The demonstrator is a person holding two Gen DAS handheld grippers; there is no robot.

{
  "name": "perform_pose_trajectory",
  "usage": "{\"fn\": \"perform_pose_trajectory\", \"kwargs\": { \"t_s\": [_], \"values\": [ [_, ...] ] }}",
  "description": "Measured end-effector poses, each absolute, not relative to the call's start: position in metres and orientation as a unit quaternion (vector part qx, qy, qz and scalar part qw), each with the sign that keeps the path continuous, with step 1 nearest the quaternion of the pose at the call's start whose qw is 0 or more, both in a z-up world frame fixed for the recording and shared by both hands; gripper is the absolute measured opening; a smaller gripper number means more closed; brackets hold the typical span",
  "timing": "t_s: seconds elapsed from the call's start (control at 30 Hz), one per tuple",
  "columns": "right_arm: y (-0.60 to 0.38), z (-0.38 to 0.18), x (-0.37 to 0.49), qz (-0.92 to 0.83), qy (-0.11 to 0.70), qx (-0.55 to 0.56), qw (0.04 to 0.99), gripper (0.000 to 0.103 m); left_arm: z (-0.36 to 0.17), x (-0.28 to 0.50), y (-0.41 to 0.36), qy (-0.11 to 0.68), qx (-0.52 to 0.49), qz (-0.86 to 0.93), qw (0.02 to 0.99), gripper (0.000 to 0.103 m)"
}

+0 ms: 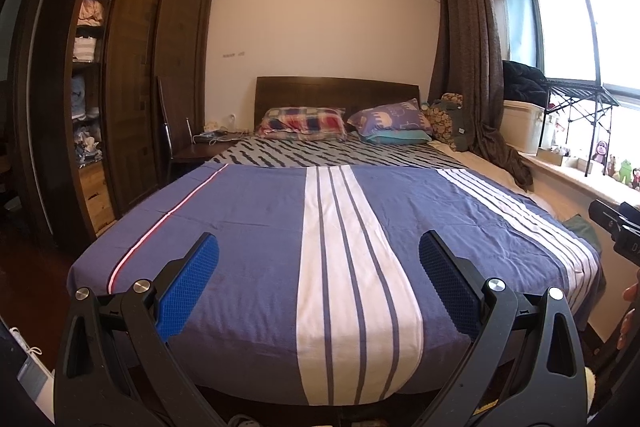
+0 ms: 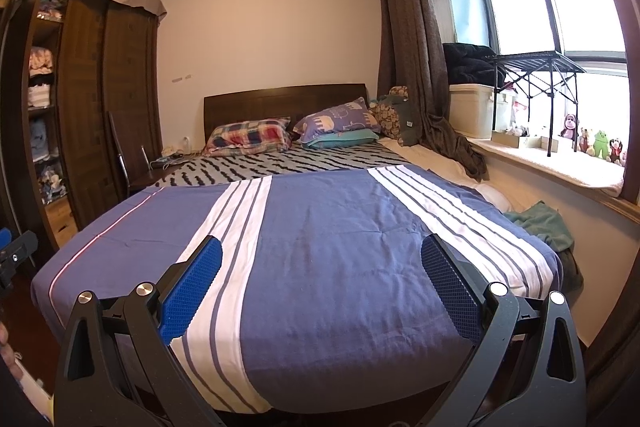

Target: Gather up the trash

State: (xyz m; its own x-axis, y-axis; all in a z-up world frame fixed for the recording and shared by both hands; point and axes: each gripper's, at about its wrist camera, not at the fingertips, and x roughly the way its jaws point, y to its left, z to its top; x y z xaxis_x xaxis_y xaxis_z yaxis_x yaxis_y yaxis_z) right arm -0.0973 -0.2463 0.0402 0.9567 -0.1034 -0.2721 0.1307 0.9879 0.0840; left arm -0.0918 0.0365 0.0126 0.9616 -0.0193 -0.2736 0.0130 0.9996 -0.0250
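My left gripper (image 1: 318, 247) is open and empty, held above the foot of a bed covered by a blue blanket with white stripes (image 1: 248, 227). My right gripper (image 2: 320, 251) is open and empty too, over the same blanket (image 2: 340, 227), a little to the right. The right gripper's body shows at the right edge of the left wrist view (image 1: 616, 227). Small crumpled items lie on the bedside table (image 1: 212, 137), also seen in the right wrist view (image 2: 170, 155); I cannot tell what they are. No trash shows on the blanket.
A dark wooden wardrobe (image 1: 132, 87) with open shelves stands left of the bed. Two pillows (image 1: 304, 123) lie at the headboard. A windowsill (image 2: 560, 163) at the right holds plush toys, a white box and a folding rack. A green cloth (image 2: 544, 223) lies by the bed's right edge.
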Motion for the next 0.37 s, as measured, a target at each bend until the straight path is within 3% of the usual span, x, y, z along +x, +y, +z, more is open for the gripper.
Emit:
{"fn": "perform_pose_trajectory", "kwargs": {
  "t_s": [0.37],
  "values": [
    [-0.2469, 0.0393, -0.0963, -0.062, 0.137, 0.052, 0.987, 0.100, 0.0105, -0.0860, 0.0436, 0.158, -0.035, -0.030, 0.986, 0.095]
  ]
}}
